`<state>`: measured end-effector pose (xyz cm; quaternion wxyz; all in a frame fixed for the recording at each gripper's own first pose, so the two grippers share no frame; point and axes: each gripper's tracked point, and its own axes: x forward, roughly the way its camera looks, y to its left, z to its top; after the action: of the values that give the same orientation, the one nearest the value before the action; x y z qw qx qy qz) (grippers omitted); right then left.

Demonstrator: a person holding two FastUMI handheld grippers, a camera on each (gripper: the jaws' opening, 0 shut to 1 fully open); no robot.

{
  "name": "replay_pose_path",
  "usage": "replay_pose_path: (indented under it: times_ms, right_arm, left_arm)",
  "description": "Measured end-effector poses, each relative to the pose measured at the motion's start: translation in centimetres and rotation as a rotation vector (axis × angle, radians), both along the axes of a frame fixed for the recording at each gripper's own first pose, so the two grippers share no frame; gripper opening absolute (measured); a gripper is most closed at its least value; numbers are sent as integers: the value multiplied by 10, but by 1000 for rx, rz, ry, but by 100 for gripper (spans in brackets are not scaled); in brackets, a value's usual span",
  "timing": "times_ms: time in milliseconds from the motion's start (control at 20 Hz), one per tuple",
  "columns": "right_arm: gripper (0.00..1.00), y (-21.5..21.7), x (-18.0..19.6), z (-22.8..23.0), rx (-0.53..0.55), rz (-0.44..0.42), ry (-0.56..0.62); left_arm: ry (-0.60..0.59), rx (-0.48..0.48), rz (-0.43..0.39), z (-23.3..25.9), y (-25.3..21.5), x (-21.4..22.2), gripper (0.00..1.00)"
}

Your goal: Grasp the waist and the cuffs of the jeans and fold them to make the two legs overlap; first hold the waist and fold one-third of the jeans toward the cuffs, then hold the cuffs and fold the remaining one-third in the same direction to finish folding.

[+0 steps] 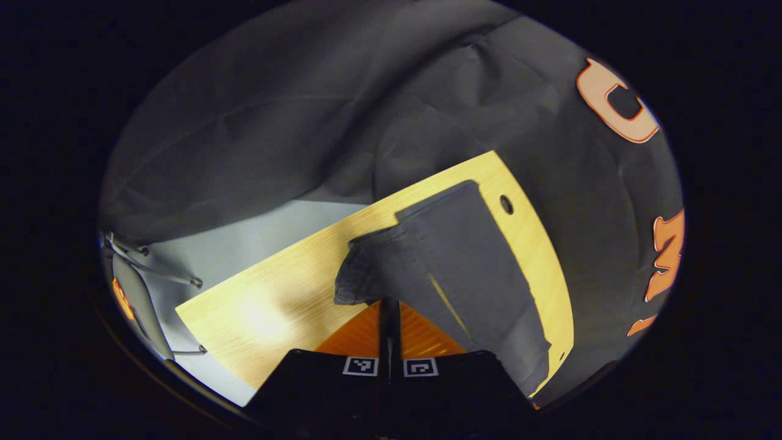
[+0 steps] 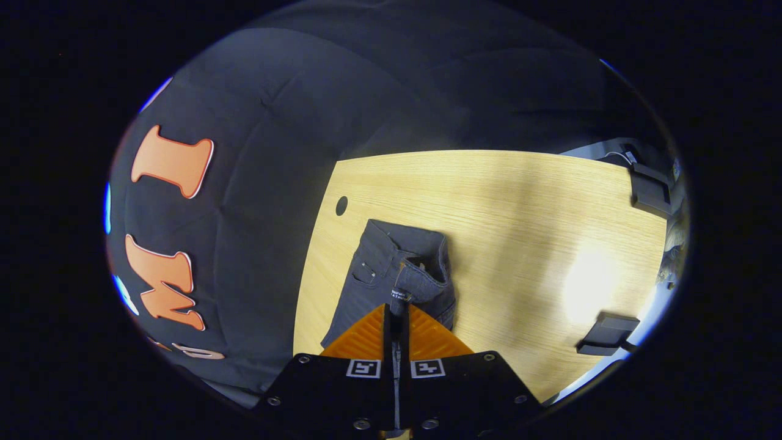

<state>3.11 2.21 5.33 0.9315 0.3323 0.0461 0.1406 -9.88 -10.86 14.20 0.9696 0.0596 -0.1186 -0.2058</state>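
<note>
- Closest to the lens, found the left gripper [image 1: 389, 305] with fingers drawn together to a thin slit, tips set against a bunched, stitched edge of the jeans [image 1: 464, 269]. Could not confirm any cloth actually pinched between them.
- Found the right gripper [image 2: 396, 311] likewise closed to a narrow slit, tips over the front of the jeans just below the waist [image 2: 403, 238]. Could not tell here either whether any cloth was pinched.
- Located the jeans flat on the wooden table [image 1: 275, 305], beside the round hole [image 1: 506, 205] in the board, with the waistband end nearest the hole and the rest running away from it toward the grippers.
- Noted one long side of the jeans running along the table edge nearest the hole. Judged this placement to leave bare wood on the side away from the hole as room for the folds.
- Noted the bunched edge by the left gripper's tips, farther from the hole than the flat cloth. Judged this a gathering of cloth for carrying over in a fold.
- Judged the legs possibly already overlapped, given the narrow outline, and the thirds-folding not yet finished.
- Noted two dark blocks [image 2: 650, 189] well away from the hole, at the table's opposite end, clear of the folding area.
</note>
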Motion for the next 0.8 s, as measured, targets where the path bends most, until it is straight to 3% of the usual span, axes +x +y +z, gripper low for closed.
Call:
replay_pose_path:
  times_ms: [400, 800]
  right_arm:
    - [4, 14, 1, 25, 5, 21, -26]
    - [4, 31, 19, 51, 4, 15, -14]
  left_arm:
    - [-55, 54, -84, 33, -67, -27, 1]
    - [-75, 118, -49, 69, -127, -8, 1]
